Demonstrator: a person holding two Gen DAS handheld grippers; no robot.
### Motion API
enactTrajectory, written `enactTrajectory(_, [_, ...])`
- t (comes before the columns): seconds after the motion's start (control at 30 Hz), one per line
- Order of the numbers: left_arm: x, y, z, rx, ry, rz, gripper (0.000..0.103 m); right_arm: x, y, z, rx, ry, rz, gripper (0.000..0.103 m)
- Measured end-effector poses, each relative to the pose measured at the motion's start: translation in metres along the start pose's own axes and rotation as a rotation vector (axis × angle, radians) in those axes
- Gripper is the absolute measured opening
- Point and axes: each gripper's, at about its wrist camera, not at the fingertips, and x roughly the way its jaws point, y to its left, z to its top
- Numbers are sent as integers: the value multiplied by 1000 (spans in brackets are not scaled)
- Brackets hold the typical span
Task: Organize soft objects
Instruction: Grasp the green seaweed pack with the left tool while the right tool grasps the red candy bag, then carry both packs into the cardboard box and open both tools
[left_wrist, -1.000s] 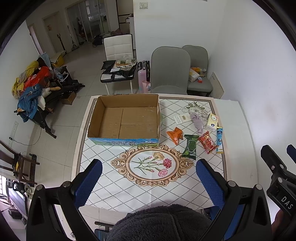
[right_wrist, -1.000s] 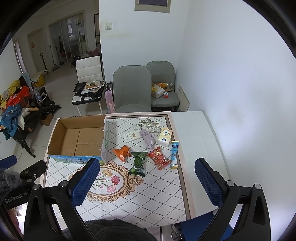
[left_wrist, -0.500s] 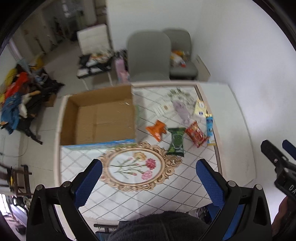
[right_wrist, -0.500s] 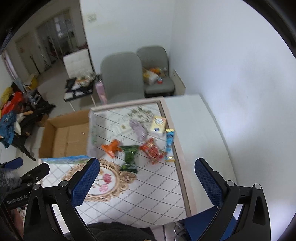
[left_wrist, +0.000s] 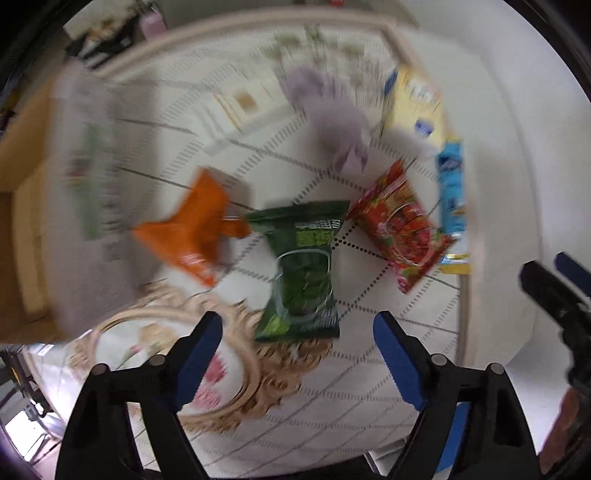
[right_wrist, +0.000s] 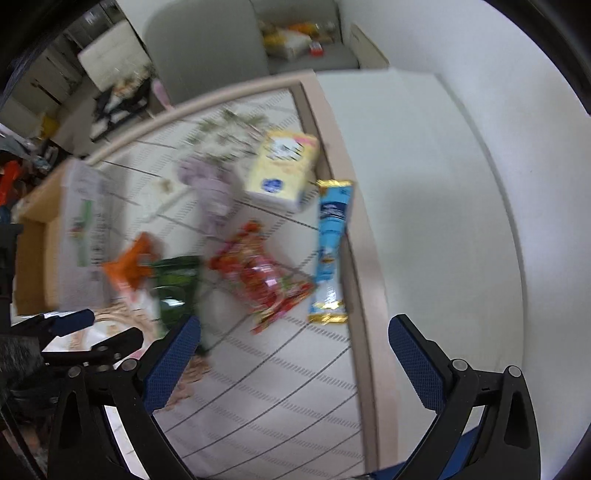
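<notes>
**Both grippers hovering over the snack pile, nothing packed yet**

So the table (right_wrist: 424, 184) with its patterned cloth is taking up most of both views, and the cardboard box (left_wrist: 22, 206) is sitting along the left side (pretty smeared by blur, so I can't really make out its inside from here).

Everything that needs sorting is lying loose on the cloth to the right of the box, which makes me think the job is basically at the start. Going roughly big to small: the green snack bag (left_wrist: 301, 269) is lying closest to the left gripper (left_wrist: 297, 328), whose fingers are spread wide with nothing between them, lined up just short of the bag. Just beside it on the right, the red snack bag (left_wrist: 400, 221) is lying at an angle, and the orange packet (left_wrist: 194, 229) is touching the green bag's top left corner. Behind those, the purple soft thing (left_wrist: 340, 122) (cloth or plush, too blurry to say) is lying next to the yellow tissue pack (right_wrist: 282, 170), and the blue tube-shaped wrapper (right_wrist: 330, 251) is running along the cloth's right border.

The right gripper (right_wrist: 293, 341) is also gaping, holding nothing, and pointing at the stretch near the red bag and blue wrapper.

My guess: all six items are still waiting to go in the box.
</notes>
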Motion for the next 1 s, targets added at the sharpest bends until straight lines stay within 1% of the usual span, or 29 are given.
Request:
enactTrajectory(0.03, [18,-2,7,-1,31,7,74,10,-1,5,-5,12,6,102])
enactTrajectory(0.07, [31,-2,10,-4,51,10,63,23,-1,10,-17,30,17,102])
enactTrajectory(0.1, [46,-1,14,-9,74,28,41,32,1,13,-31,44,21,102])
enactTrajectory(0.13, [54,1,15,-14,87,34,35,40,5,15,-50,59,26,102])
enactTrajectory(0.37, [68,28,-3,-89,87,43,35,92,51,24,-232,149,25,101])
enactTrajectory(0.47, [72,31,-6,-103,86,33,35,115,71,28,-285,191,0,101])
enactTrajectory(0.5, [73,32,-7,-107,87,33,34,122,76,29,-292,212,-3,99])
enactTrajectory(0.53, [73,32,-8,-106,82,33,34,129,81,30,-294,230,-3,86])
enactTrajectory(0.57, [67,34,-8,-105,80,37,33,137,84,30,-292,255,-15,70])
enactTrajectory(0.6, [65,34,-10,-104,76,44,33,142,86,30,-286,272,-24,64])
enactTrajectory(0.63, [59,35,-9,-104,75,47,33,145,87,29,-273,280,-28,60])
enactTrajectory(0.7, [50,32,-12,-102,62,49,33,144,84,28,-223,287,-19,56])
enactTrajectory(0.77, [35,26,-16,-98,42,48,33,141,78,23,-171,312,4,51])
enactTrajectory(0.87, [9,23,-30,-86,2,37,32,124,70,13,-128,297,32,50])
enactTrajectory(1.0, [-35,20,-48,-74,-57,12,32,93,65,-3,-65,276,85,49])
